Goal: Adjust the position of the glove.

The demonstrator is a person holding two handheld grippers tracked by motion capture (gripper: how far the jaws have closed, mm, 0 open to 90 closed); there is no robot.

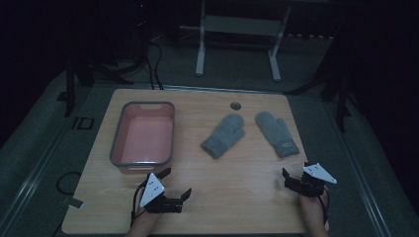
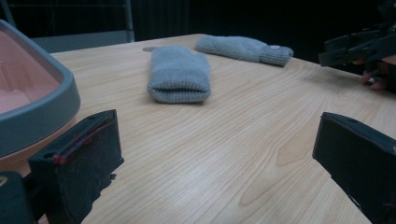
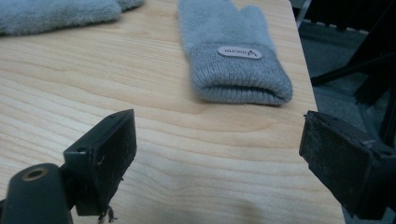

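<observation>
From the high view, two grey knitted mittens lie flat on the pale wooden table (image 1: 237, 173). The left grey knitted mitten (image 1: 223, 135) has its long axis slanted, fingertip end toward one o'clock and cuff toward seven. The right grey knitted mitten with a small label on its cuff (image 1: 276, 133) slants the other way, tip toward eleven o'clock, cuff toward five. They sit near each other without touching. At nine o'clock from them stands a pink rectangular plastic basin with a grey rim (image 1: 117, 143). A small round grommet (image 1: 235, 105) marks the table's far edge at twelve o'clock. The left gripper (image 1: 178, 183) rests near the basin's near corner, jaws spread with nothing between them. The right gripper (image 1: 295, 174) sits at five o'clock from the labelled mitten, jaws spread and empty too. The room beyond is very dark; a white frame's legs (image 1: 200, 49) are just legible.

In the left gripper view, both jaws stand wide apart over bare wood. The left mitten (image 2: 178, 74) shows its cuff opening toward the camera at twelve o'clock; the labelled one (image 2: 243, 48) lies crosswise behind it at one o'clock. The basin's rim (image 2: 42, 112) is cut off at nine o'clock, and the other gripper (image 2: 357, 46) is dim at two o'clock.

In the right gripper view, the jaws are again parted. The labelled mitten (image 3: 231, 51) lies straight ahead, cuff nearest, its tip cropped at the top. The other mitten (image 3: 56, 14) is cut off at eleven o'clock.
</observation>
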